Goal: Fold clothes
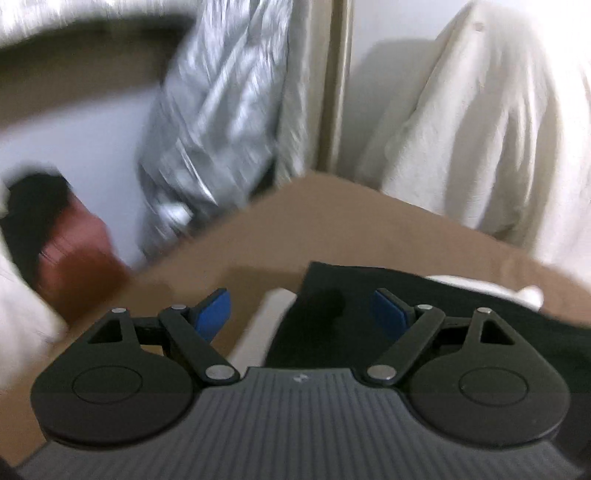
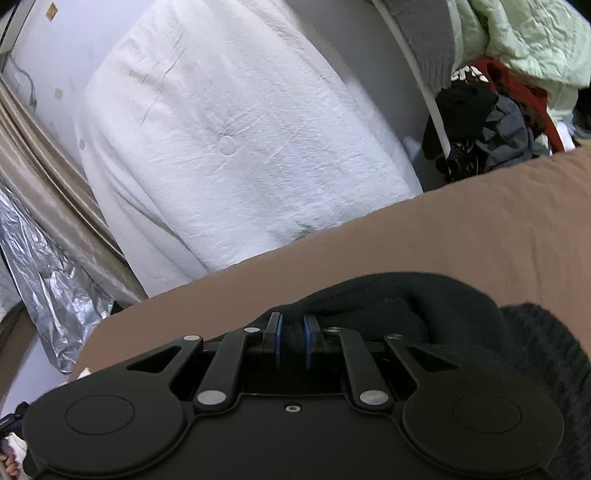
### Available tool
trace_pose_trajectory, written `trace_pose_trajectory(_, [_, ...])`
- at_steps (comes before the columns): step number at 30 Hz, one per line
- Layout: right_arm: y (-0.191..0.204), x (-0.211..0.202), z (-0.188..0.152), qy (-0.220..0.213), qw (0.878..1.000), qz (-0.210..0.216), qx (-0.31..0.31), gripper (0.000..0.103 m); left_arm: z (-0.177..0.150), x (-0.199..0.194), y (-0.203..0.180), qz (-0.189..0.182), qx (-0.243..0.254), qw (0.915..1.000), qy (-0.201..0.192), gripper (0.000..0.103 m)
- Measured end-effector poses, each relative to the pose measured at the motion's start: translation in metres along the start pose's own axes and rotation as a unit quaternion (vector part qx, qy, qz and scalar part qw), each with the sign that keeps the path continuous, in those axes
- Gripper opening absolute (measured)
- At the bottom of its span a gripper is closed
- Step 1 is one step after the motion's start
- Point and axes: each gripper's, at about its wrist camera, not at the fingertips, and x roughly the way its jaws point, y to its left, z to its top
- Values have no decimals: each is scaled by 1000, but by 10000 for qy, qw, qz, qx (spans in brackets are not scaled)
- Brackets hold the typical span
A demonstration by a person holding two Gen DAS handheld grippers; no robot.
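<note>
Right gripper (image 2: 291, 341) is pinched on a fold of the black garment (image 2: 424, 314), blue pads nearly together with fabric bunched between them; the garment lies on the brown surface (image 2: 461, 229). Left gripper (image 1: 301, 314) is spread wide, holding nothing, over the garment's edge on the same surface. White cloth (image 2: 236, 140) hangs behind; left view is motion-blurred.

A brown-covered surface (image 2: 480, 229) is seen before a pale wall (image 1: 391, 22), where a white quilted cover (image 2: 229, 147) is hung beside a silver foil sheet (image 1: 214, 110) and a beige curtain (image 2: 48, 177).
</note>
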Motion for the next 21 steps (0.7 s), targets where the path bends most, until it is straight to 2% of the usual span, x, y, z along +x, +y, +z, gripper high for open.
trace_pose_trajectory(1, [0,1,-2,6,10000,0,-3,13,1,2,0,-63,-20,10000,31,83])
trace_pose_trajectory(2, [1,1,-3,11,10000,1,-6,13,2,4,-1,-126,-40,9999,63,78])
trace_pose_trajectory(3, [1,2,-4,18,10000,-1,-14,13,3,5,-1,-189,-60,9998,94,66])
trace_pose_trajectory(4, [2,4,-5,32,10000,-22,-50,13,5,7,-1,-252,-81,9996,126,21])
trace_pose_trajectory(5, [2,5,-4,42,9999,-49,-83,13,6,9,-1,-315,-101,9993,157,2])
trace_pose_trajectory(12, [6,17,1,143,9991,-262,-291,13,14,21,-3,-756,-242,9961,377,3])
trace_pose_trajectory(13, [8,18,0,160,9989,-294,-313,13,15,23,-4,-819,-262,9955,408,6])
trace_pose_trajectory(15, [9,19,0,177,9988,-346,-307,13,17,26,-4,-944,-302,9940,471,30])
trace_pose_trajectory(16, [11,20,0,200,9985,-397,-309,13,18,28,-5,-1007,-322,9931,502,50])
trace_pose_trajectory(17, [13,21,1,228,9981,-456,-333,13,19,32,-5,-995,-336,9930,536,60])
trace_pose_trajectory(18, [16,22,2,255,9977,-515,-357,14,20,37,-5,-892,-344,9938,573,60])
trace_pose_trajectory(19, [19,23,4,280,9973,-568,-382,14,20,42,-6,-804,-317,9943,626,57])
trace_pose_trajectory(20, [21,23,6,290,9970,-590,-413,14,21,47,-8,-738,-245,9945,698,17])
trace_pose_trajectory(21, [24,22,9,299,9967,-611,-444,14,25,47,-10,-658,-191,9955,656,4])
